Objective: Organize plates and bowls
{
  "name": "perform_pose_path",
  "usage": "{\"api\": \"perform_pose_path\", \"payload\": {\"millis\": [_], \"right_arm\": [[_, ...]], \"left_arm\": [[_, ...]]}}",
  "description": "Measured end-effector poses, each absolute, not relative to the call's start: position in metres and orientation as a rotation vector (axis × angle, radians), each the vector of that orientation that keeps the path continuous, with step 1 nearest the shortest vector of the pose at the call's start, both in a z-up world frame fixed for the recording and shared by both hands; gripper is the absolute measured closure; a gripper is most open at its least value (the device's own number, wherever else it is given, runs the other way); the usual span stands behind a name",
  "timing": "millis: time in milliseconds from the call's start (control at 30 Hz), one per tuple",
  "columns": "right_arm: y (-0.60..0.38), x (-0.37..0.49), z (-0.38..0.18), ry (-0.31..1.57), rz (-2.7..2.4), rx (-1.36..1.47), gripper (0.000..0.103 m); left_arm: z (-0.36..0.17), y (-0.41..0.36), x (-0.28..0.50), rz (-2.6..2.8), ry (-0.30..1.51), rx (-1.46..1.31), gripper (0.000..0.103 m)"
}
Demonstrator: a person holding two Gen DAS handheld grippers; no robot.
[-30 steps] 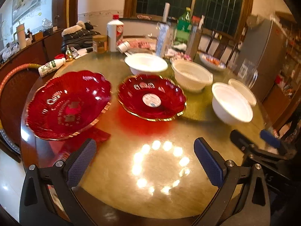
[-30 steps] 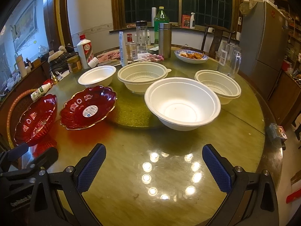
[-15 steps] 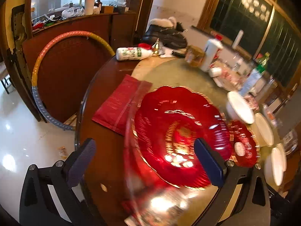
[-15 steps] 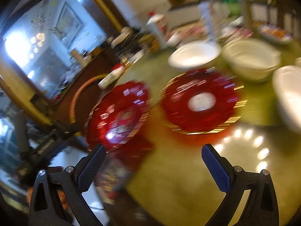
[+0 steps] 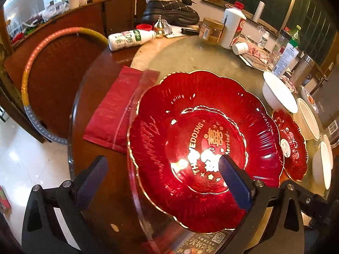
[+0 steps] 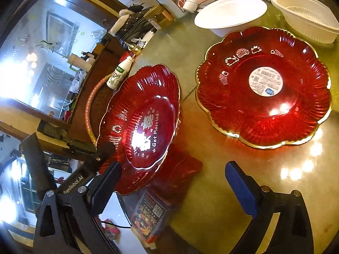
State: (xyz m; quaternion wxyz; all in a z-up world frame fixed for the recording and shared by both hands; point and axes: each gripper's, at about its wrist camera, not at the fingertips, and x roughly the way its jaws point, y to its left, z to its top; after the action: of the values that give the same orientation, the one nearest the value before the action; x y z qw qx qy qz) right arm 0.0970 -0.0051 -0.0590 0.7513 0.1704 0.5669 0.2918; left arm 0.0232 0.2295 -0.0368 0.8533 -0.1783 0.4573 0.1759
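Left gripper: jaws spread wide, straddling the near rim of the red plate with gold lettering; one finger over the plate interior, the other outside the rim; contact not discernible. Plate located at the edge of the round table, overlapping a red packet and a printed leaflet.

Right gripper: jaws released, empty, above bare tabletop near the edge. Second red plate with a round white sticker further in from the edge, apart from the first. White bowls just beyond, toward the table centre.
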Motion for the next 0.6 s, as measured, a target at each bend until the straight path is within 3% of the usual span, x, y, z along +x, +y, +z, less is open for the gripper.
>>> {"api": "perform_pose_path", "payload": {"millis": [233,267,300,400,433,600], "right_arm": [[0.003,0.110,-0.062,1.246,0.627,0.401,0.009],[0.004,0.112,-0.064,1.258,0.626,0.406,0.013],[0.006,0.114,-0.065,1.259,0.631,0.415,0.017],[0.013,0.118,-0.072,1.280,0.632,0.408,0.056],[0.016,0.119,-0.076,1.300,0.634,0.399,0.081],[0.018,0.113,-0.073,1.253,0.645,0.354,0.086]], "left_arm": [[-0.047,0.229,0.037,0.367,1.004,-0.394,0.000],[-0.048,0.228,0.037,0.361,1.006,-0.407,0.007],[-0.049,0.228,0.037,0.355,1.004,-0.417,0.028],[-0.054,0.228,0.037,0.416,1.022,-0.418,0.085],[-0.053,0.229,0.034,0.408,1.001,-0.434,0.087],[-0.042,0.223,0.019,0.430,0.960,-0.438,0.089]]}}
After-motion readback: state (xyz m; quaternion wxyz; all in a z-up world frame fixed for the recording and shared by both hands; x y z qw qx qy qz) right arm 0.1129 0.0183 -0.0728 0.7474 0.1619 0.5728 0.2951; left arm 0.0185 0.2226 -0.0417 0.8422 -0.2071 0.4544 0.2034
